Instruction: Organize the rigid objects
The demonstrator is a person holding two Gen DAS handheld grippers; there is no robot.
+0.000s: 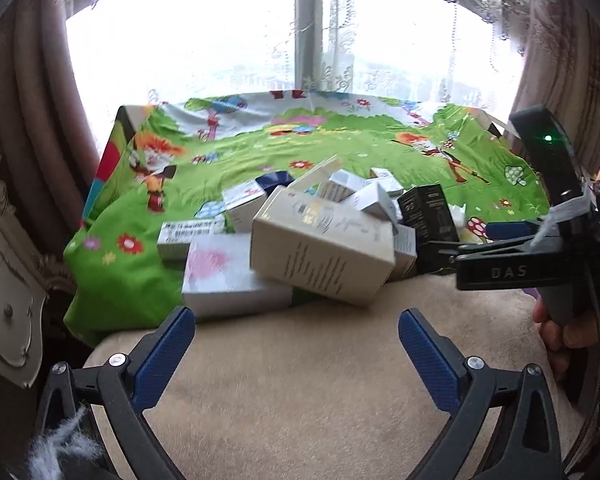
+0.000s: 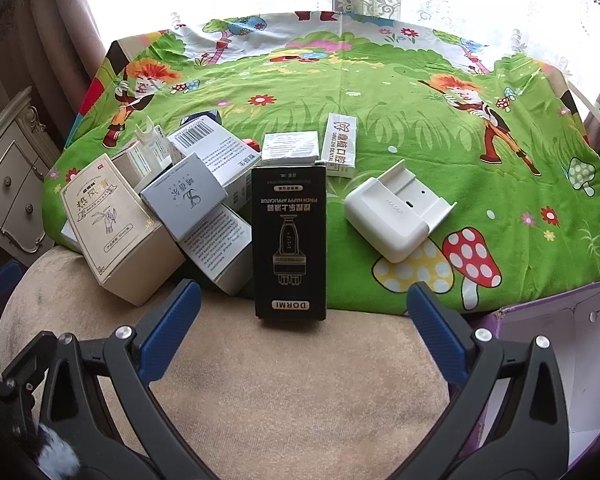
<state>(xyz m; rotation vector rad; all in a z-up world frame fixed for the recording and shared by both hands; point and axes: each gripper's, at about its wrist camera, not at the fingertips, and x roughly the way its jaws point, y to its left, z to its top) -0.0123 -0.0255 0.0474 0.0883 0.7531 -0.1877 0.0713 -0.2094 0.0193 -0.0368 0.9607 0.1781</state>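
Observation:
A heap of cartons lies where the green cartoon cloth (image 2: pixel 380 92) meets a beige plush surface (image 2: pixel 292 380). It holds a large beige box (image 1: pixel 324 248), a white box with a pink print (image 1: pixel 228 280) and a grey-blue box (image 2: pixel 184 196). A black DORMI box (image 2: pixel 290 240) lies just ahead of my right gripper (image 2: pixel 304 320), which is open and apart from it. To the right rest a white plastic holder (image 2: pixel 396 216) and a slim dental box (image 2: pixel 342 144). My left gripper (image 1: pixel 296 344) is open and empty, short of the heap. The right gripper (image 1: pixel 464 240) shows at the right, a hand (image 1: pixel 560 328) on its grip.
An open purple carton with a white inside (image 2: pixel 560 360) stands at the near right. A cream cabinet with drawers (image 2: pixel 12 184) is at the left. A bright window with lace and brown curtains (image 1: pixel 300 40) runs behind the cloth's far edge.

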